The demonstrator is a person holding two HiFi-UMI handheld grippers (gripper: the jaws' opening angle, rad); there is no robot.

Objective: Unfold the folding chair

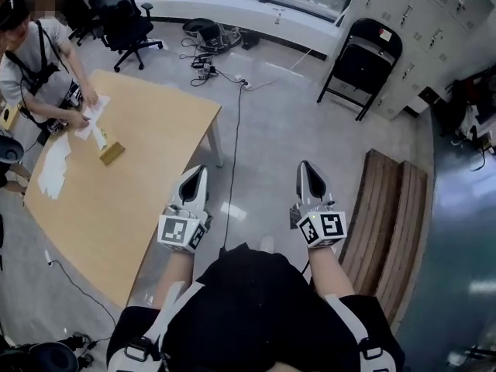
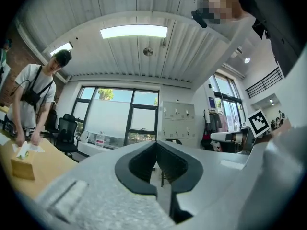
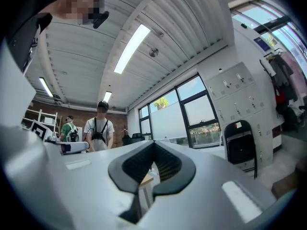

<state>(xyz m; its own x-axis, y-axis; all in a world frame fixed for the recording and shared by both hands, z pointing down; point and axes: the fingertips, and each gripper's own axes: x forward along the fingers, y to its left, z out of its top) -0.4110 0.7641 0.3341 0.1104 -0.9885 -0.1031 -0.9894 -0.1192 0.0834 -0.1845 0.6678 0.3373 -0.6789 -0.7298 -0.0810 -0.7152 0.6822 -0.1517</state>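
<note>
Left gripper (image 1: 197,172), right gripper (image 1: 305,167): fingers together, empty. Black folding chair (image 1: 363,62) well apart, against lockers (image 1: 422,18).

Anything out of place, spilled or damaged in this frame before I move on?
Nothing is damaged or spilled. The one untidy spot is the floor: a tangle of cables lies below the window ledge, and one black cable trails past the wooden table toward the wearer, a possible trip hazard.
</note>
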